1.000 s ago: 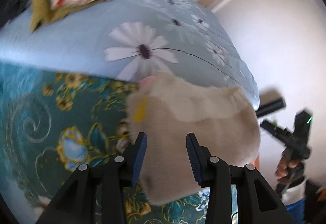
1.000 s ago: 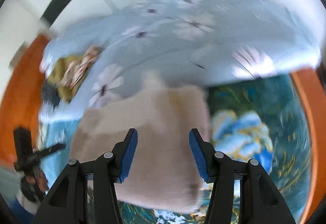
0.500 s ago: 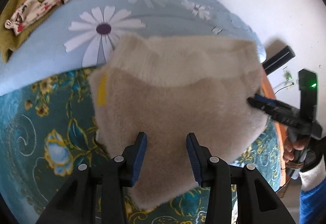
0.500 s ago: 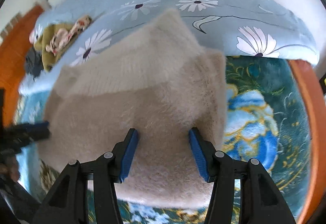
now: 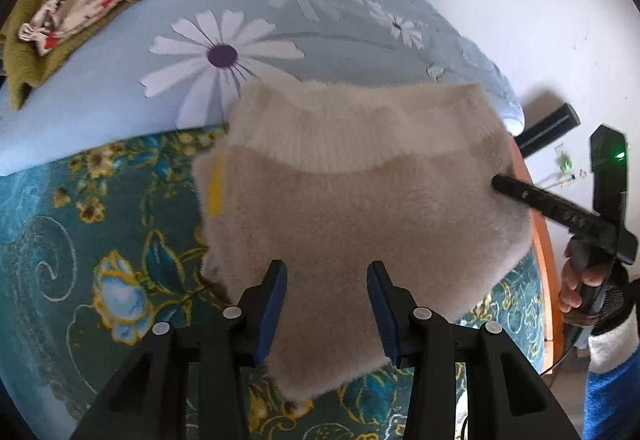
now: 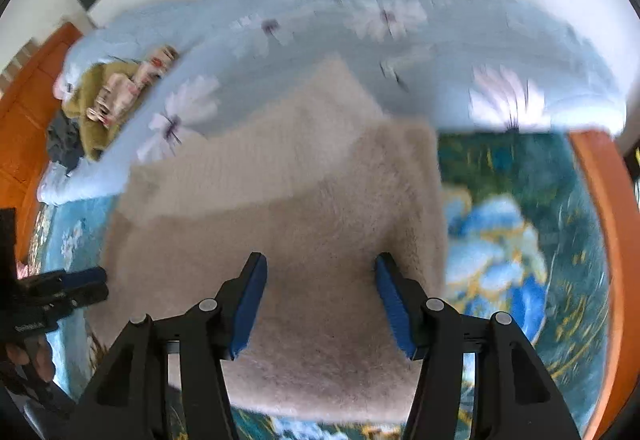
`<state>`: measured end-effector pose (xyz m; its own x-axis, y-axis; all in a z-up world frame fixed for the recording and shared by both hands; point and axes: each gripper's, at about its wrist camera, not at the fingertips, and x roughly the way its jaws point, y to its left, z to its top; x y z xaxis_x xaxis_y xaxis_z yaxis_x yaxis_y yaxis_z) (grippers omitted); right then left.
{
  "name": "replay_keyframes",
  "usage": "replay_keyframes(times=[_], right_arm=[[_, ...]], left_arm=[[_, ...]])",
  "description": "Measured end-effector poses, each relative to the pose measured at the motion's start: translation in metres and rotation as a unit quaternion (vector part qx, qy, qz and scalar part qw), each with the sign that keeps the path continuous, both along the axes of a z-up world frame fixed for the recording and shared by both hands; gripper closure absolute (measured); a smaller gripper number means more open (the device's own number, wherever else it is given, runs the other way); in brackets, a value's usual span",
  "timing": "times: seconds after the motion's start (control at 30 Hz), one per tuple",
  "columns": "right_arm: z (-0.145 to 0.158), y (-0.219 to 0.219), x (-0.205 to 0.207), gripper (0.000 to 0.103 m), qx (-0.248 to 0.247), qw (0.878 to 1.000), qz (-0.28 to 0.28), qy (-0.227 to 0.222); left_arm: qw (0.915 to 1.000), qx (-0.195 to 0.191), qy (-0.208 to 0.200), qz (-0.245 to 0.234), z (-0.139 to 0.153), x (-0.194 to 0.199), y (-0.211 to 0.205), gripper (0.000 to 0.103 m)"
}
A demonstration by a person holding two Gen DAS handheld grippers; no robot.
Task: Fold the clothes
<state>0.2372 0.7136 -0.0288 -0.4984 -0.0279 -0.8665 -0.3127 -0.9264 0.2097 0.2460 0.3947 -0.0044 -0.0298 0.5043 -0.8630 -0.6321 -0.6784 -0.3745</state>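
Note:
A folded beige fluffy sweater (image 5: 352, 208) with a ribbed cream band lies on the teal floral bedspread (image 5: 80, 240); it also shows in the right wrist view (image 6: 304, 224). My left gripper (image 5: 326, 304) is open and empty, with its jaws over the sweater's near edge. My right gripper (image 6: 318, 304) is open and empty over the sweater's near part. In the left wrist view the right gripper's fingers (image 5: 520, 194) lie at the sweater's right edge. The right wrist view is blurred.
A light blue daisy-print duvet (image 5: 224, 40) lies beyond the sweater. A patterned cloth (image 5: 80, 12) sits on an olive garment (image 5: 24, 52) at the far left. An orange wooden bed frame (image 6: 612, 240) borders the right. A white wall (image 5: 540, 20) stands at right.
Both grippers have swung over the sweater, which now lies spread and folded on the bedspread. The right gripper has come to the sweater's right edge. Both jaws stayed open.

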Motion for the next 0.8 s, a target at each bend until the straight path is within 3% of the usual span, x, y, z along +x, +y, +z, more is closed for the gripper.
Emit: replay_keyframes(times=[0.13, 0.33, 0.63, 0.7, 0.8], right_arm=[[-0.004, 0.004, -0.02, 0.045, 0.011, 1.0, 0.005, -0.018], [-0.025, 0.017, -0.014, 0.045, -0.013, 1.0, -0.015, -0.014], [-0.002, 0.0, 0.014, 0.045, -0.025, 0.997, -0.06, 0.03], [0.001, -0.015, 0.03, 0.045, -0.002, 0.997, -0.073, 0.038], [0.002, -0.041, 0.054, 0.045, 0.017, 0.996, -0.08, 0.041]], left_arm=[[1.0, -0.004, 0.0, -0.005, 0.0, 0.002, -0.004, 0.057], [0.9998, -0.004, -0.011, -0.013, -0.009, 0.008, 0.001, 0.056], [0.9948, 0.065, -0.036, 0.07, 0.003, 0.002, -0.041, 0.054], [0.9933, 0.066, -0.033, 0.089, -0.001, 0.006, -0.052, 0.05], [0.9914, 0.061, -0.036, 0.11, -0.012, 0.018, -0.065, 0.036]])
